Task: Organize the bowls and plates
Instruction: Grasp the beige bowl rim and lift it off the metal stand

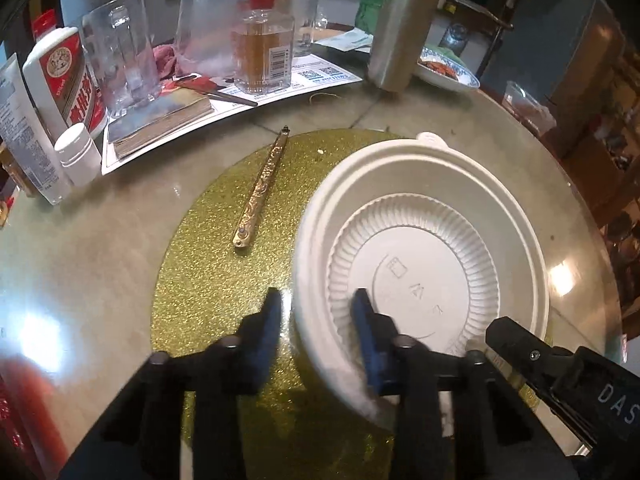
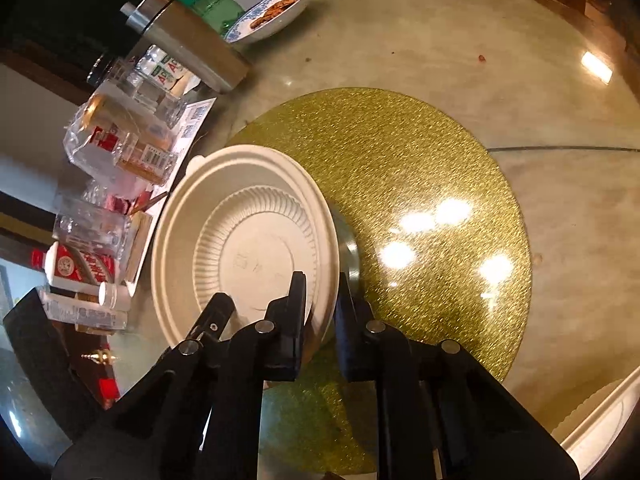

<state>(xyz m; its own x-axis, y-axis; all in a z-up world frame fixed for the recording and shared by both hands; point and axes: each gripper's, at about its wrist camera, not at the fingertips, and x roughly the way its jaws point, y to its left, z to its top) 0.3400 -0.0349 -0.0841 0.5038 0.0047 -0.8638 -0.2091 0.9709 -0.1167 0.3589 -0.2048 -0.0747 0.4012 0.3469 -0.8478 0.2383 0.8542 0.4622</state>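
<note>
A white disposable bowl (image 1: 420, 248) with a ribbed inner ring is held over the gold glitter mat (image 1: 224, 264). My left gripper (image 1: 316, 320) straddles its near-left rim, one blue finger outside and one inside, with a gap to the rim. My right gripper (image 2: 322, 312) is shut on the bowl's (image 2: 240, 240) right rim and tilts it up; a metal edge (image 2: 352, 248) shows behind it. The right gripper's black body (image 1: 560, 364) shows at lower right in the left wrist view. Another white plate rim (image 2: 600, 420) is at the bottom right corner.
A gold patterned stick (image 1: 262, 188) lies on the mat. At the back stand a steel flask (image 1: 404, 24), a liquor bottle (image 1: 264, 48), a glass pitcher (image 1: 120, 52), white bottles (image 1: 60, 80), a book (image 1: 160, 120) and a blue-rimmed dish of food (image 1: 448, 68).
</note>
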